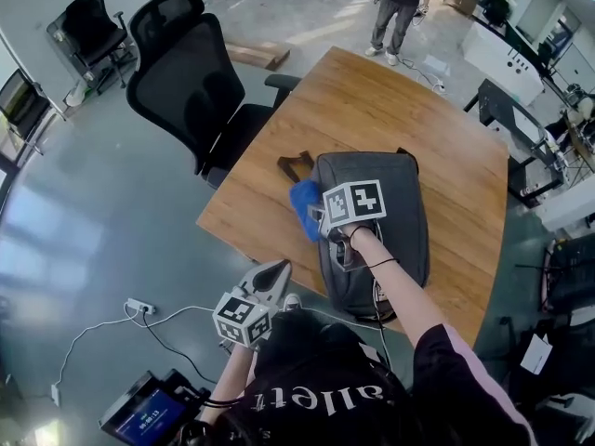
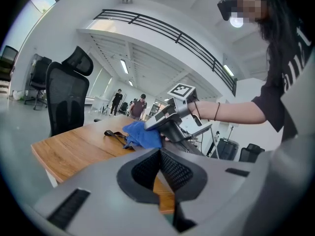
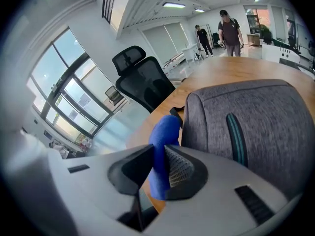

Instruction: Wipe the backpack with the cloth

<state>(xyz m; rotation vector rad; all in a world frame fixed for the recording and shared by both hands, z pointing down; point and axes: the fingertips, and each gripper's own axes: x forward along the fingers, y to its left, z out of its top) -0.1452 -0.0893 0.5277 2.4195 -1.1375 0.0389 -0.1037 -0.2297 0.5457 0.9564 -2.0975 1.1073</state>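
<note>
The right hand-held gripper [image 3: 156, 167] clamps the blue cloth [image 3: 165, 132] beside the grey backpack [image 3: 266, 117]; the left hand-held gripper [image 2: 160, 156] is closed, empty. Wiping seems barely begun; most fabric remains.

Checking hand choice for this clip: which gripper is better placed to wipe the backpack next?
Right. The right gripper is shut on the blue cloth beside the backpack; the left gripper is shut, empty, short of the table.

Large open office with a glossy grey floor [image 1: 84, 221]. A wooden surface [image 1: 372, 110] stands at centre, with a black mesh office chair [image 1: 186, 72] at its left edge and a second black chair [image 1: 93, 26] far left. Tall windows [image 3: 74, 92] bring daylight. Strip lights [image 3: 175, 5] run overhead.
</note>
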